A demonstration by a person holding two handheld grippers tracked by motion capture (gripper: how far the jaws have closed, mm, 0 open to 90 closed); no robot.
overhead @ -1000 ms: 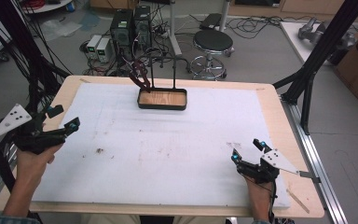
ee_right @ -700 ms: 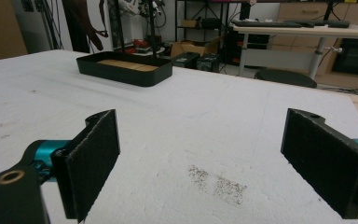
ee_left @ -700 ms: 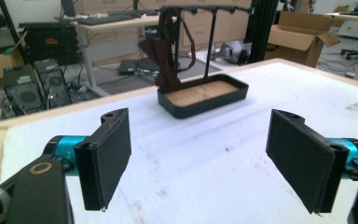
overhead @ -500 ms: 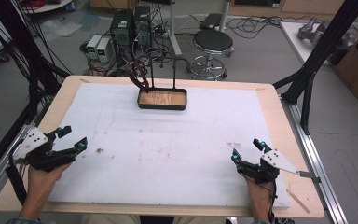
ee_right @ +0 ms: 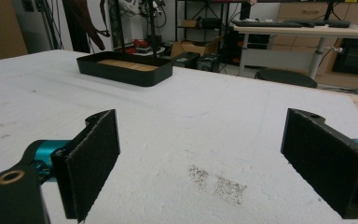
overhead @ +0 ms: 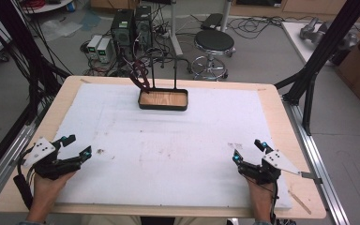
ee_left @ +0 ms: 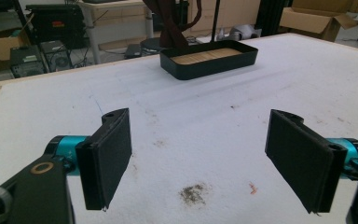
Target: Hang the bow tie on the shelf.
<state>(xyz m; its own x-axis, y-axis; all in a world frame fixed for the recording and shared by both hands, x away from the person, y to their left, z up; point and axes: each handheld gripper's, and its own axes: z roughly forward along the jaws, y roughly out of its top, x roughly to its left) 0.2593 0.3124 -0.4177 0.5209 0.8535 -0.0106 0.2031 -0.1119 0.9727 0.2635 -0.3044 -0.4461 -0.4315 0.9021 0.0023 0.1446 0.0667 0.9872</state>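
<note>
A black tray (overhead: pixel 163 107) with a wooden floor stands at the far middle of the white foam sheet (overhead: pixel 168 140). Two thin black posts rise from the tray, and a dark maroon strap-like piece (overhead: pixel 139 77) hangs by the left post. My left gripper (overhead: pixel 78 144) is at the near left of the sheet, open, with nothing between its jaws. At the near right, my right gripper (overhead: pixel 247 150) is also open and holds nothing. The left gripper view has the left gripper (ee_left: pixel 200 154) facing the tray (ee_left: pixel 209 63) and the maroon piece (ee_left: pixel 170 28). The right gripper (ee_right: pixel 200 163) faces the tray (ee_right: pixel 121 74) too.
Small dark stains (overhead: pixel 99 151) mark the foam near each gripper. The wooden table edge (overhead: pixel 281 112) frames the sheet, with black frame struts (overhead: pixel 309 79) at its sides. Behind the table are a stool (overhead: pixel 214 42), computer towers (overhead: pixel 131 23) and cables.
My left gripper has come toward the near edge of the table and slightly to the right. The right gripper has stayed where it was.
</note>
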